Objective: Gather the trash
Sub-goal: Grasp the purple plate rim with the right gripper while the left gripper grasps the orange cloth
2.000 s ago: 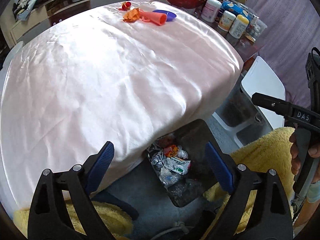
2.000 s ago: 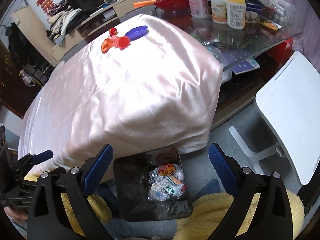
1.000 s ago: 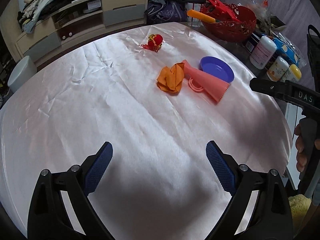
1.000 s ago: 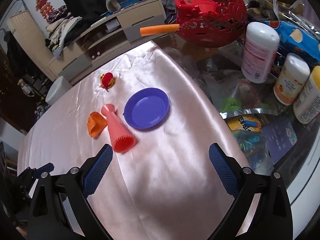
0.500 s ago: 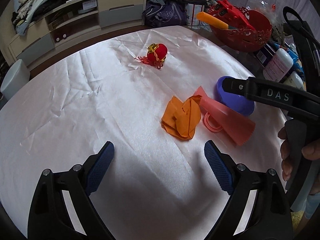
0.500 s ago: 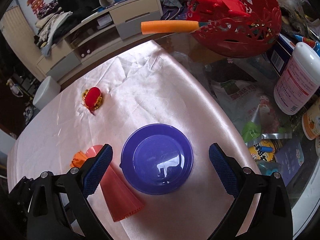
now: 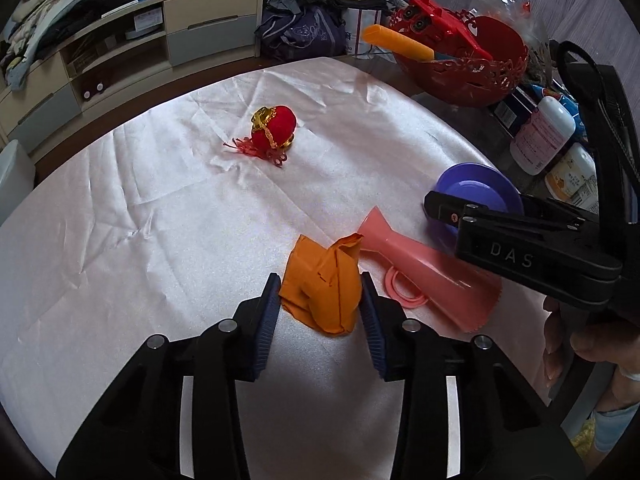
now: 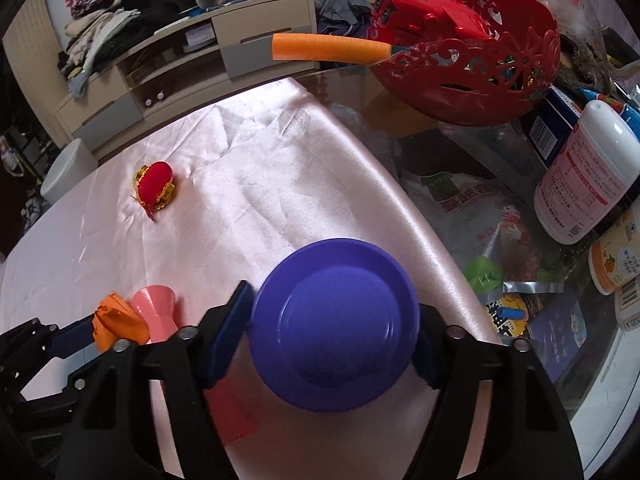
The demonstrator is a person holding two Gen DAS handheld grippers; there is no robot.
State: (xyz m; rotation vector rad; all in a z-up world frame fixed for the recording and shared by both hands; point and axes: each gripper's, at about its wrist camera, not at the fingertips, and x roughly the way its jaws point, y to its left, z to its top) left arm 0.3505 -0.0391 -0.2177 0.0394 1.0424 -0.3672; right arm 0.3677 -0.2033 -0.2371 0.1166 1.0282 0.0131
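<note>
A crumpled orange paper (image 7: 320,284) lies on the pink satin tablecloth (image 7: 160,240). My left gripper (image 7: 318,280) is closing on it, and both blue pads touch its sides. Right beside it lies a pink horn-shaped toy (image 7: 432,276). A purple plastic plate (image 8: 336,320) sits near the cloth's right edge. My right gripper (image 8: 334,304) is closing around it, one pad against the left rim, the other hidden under the right rim. A red and gold ornament (image 7: 274,126) rests farther back on the cloth.
A red openwork basket (image 8: 480,72) with an orange-handled tool stands on the glass table behind. White bottles (image 8: 584,172) and snack packets crowd the right side. A low cabinet (image 7: 120,52) piled with clothes lines the back wall. A hand (image 7: 584,340) holds the right gripper.
Both grippers moved forward and down from over the floor bin to the table. The left jaws narrowed around the orange paper, the right jaws around the purple plate.
</note>
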